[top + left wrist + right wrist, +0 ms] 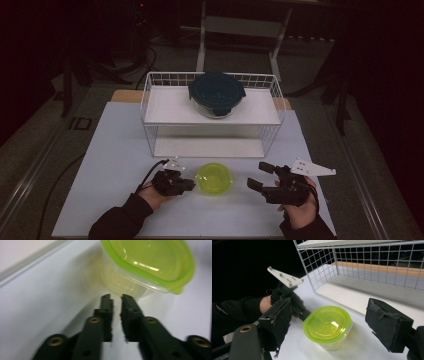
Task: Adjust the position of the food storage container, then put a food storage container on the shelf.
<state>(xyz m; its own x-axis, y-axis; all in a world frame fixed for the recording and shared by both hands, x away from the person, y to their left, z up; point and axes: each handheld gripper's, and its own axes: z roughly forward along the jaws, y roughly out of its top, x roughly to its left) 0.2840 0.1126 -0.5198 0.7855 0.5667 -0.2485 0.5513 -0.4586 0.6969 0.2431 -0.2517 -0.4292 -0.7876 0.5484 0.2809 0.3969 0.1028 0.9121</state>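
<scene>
Hands come in from the near edge of the table (115,150), each holding a claw, and a small clear tub with a lime-green lid lies between them.

The left gripper (186,184) sits low on the pale sheet, its jaws pointed at the tub (214,178) and nearly together. In the left gripper view the jaws stand with only a thin slit between them and nothing in it; the green-lidded tub (147,265) lies just ahead of the tips, slightly to their right, and whether the tips touch its wall cannot be told. The left hand (150,196) and its dark sleeve (117,220) trail back toward the near edge.

The right gripper (259,176) lies on the other side of the tub, near it but apart, jaws spread wide and empty. In the right gripper view the tub (327,326) stands on the sheet ahead of and between the two open jaws, upright, lid on, with the left gripper (304,312) reaching to its far side.

Beyond both claws, past the tub, stands a white wire rack (150,97) with two white shelves. On its upper shelf rests a round glass container with a dark teal lid (217,92), well apart from either claw. The right hand (300,212) grips its tool from below.
</scene>
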